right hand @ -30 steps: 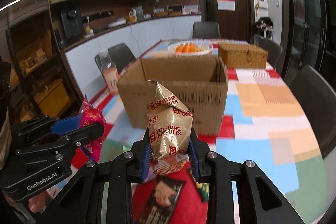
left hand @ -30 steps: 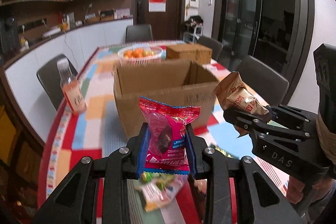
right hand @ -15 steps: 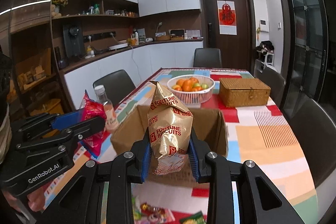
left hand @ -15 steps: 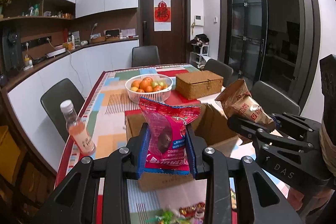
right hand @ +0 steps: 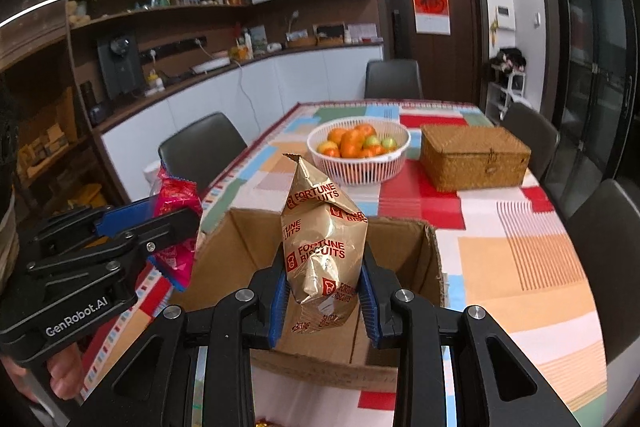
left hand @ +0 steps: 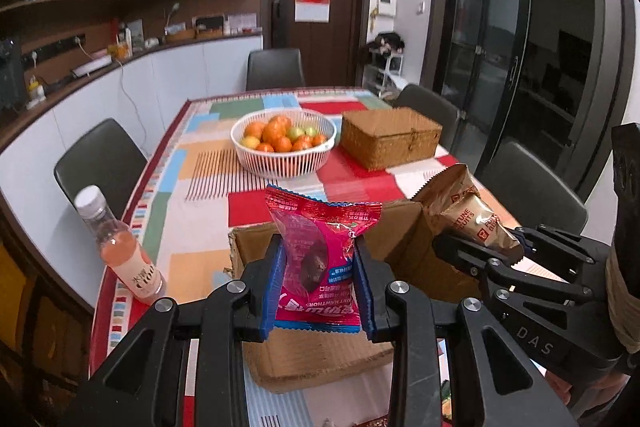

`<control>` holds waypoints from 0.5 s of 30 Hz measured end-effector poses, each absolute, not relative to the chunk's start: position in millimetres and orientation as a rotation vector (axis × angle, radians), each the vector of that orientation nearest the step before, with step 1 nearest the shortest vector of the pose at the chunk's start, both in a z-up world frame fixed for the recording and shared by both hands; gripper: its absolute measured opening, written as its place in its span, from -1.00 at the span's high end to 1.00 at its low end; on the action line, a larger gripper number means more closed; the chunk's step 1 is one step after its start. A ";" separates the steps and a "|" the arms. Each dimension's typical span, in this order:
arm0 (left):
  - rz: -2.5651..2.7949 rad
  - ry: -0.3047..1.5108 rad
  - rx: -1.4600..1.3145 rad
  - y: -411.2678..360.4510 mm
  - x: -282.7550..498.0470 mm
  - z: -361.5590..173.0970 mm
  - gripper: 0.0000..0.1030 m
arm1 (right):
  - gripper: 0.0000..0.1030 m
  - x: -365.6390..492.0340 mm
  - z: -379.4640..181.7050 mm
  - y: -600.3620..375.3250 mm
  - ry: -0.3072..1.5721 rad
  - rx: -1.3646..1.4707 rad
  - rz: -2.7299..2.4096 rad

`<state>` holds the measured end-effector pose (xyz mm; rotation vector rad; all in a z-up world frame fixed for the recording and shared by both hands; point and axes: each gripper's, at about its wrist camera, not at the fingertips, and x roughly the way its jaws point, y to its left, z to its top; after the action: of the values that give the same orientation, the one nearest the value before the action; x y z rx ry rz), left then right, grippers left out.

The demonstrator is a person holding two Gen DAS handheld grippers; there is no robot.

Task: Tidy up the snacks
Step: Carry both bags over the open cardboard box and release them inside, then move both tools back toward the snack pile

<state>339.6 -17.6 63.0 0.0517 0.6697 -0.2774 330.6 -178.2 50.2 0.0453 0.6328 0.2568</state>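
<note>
My left gripper point(left hand: 318, 291) is shut on a red hawthorn snack packet point(left hand: 318, 259), held upright over the near edge of an open cardboard box point(left hand: 320, 359). The right gripper point(right hand: 323, 291) is shut on a gold Fortune Biscuits bag point(right hand: 320, 243), above the same box point(right hand: 400, 267). In the left wrist view the right gripper point(left hand: 508, 247) shows at the right with the gold bag point(left hand: 460, 211). In the right wrist view the left gripper point(right hand: 176, 223) and red packet point(right hand: 176, 195) sit at the left, beside the box.
A pink drink bottle point(left hand: 120, 251) stands near the table's left edge. Behind the box are a white fruit basket point(left hand: 284, 143) and a wicker box point(left hand: 390, 137). Dark chairs point(left hand: 100, 163) ring the patchwork tablecloth point(right hand: 520, 267). Snack wrappers lie at the near edge.
Both grippers have moved forward and slightly up with their packets, from in front of the box to over its opening. The loose snacks on the table have slid down out of view.
</note>
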 end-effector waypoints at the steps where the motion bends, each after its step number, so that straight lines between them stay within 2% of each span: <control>1: -0.276 0.686 0.054 -18.5 345.6 58.6 0.36 | 0.38 333.3 47.7 -178.4 0.642 0.046 0.253; 3: -0.268 0.711 0.060 -20.7 352.7 52.2 0.30 | 0.38 341.9 40.2 -179.3 0.669 0.048 0.242; 4: -0.254 0.724 0.063 -21.0 355.9 48.9 0.14 | 0.38 344.8 37.7 -179.5 0.678 0.049 0.236; 6: -0.226 0.718 0.058 -17.4 354.2 45.6 0.01 | 0.24 348.7 33.2 -180.3 0.696 0.048 0.219; 9: -0.217 0.711 0.050 -12.4 347.2 45.1 -0.09 | 0.01 343.8 31.3 -180.4 0.686 0.035 0.180; 15: -0.213 0.679 0.049 -5.0 318.8 54.9 -0.19 | -0.10 317.4 40.7 -178.2 0.646 0.025 0.184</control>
<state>318.8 -5.0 54.9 0.0495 0.6795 -0.2126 317.4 -178.2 40.7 0.0247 0.6464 0.1838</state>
